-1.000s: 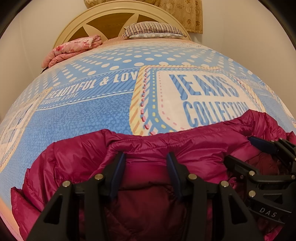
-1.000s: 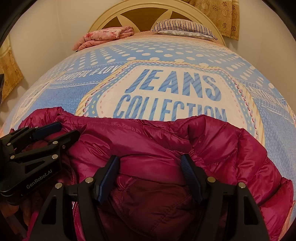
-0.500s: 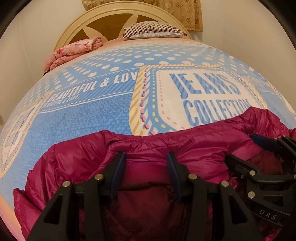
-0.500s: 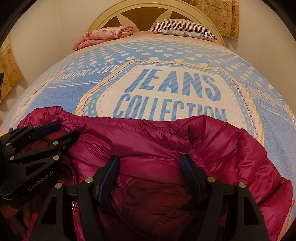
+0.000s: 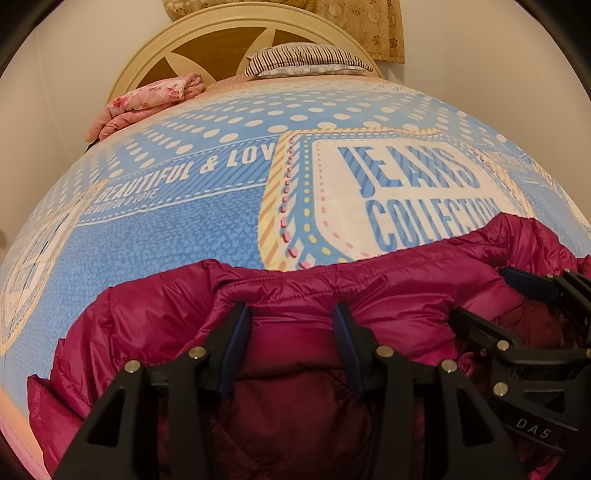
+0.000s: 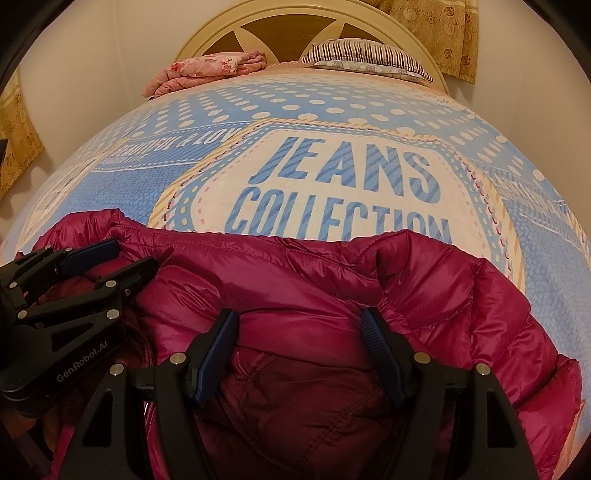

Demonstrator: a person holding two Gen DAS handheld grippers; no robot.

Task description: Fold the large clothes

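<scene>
A shiny magenta quilted down jacket (image 5: 295,295) is bunched at the near end of a blue printed bedspread (image 5: 184,229). A puffy fold is clamped by the left gripper (image 5: 291,325). Another fold is spanned by the right gripper (image 6: 299,328); a firm grasp cannot be told.

- The magenta puffer jacket (image 5: 369,295) ran off the bottom edge of both wrist views, so its lower part could not be seen.
- The jacket covered the foot of "COLLECTION" on the bedspread (image 6: 332,122).
- The left claw (image 5: 291,314) and the right claw (image 6: 299,321) each had padded fabric bulging between their fingers; whether the pads pressed it could not be told.
- The curtain (image 6: 443,29) was cut by the top edge.
</scene>
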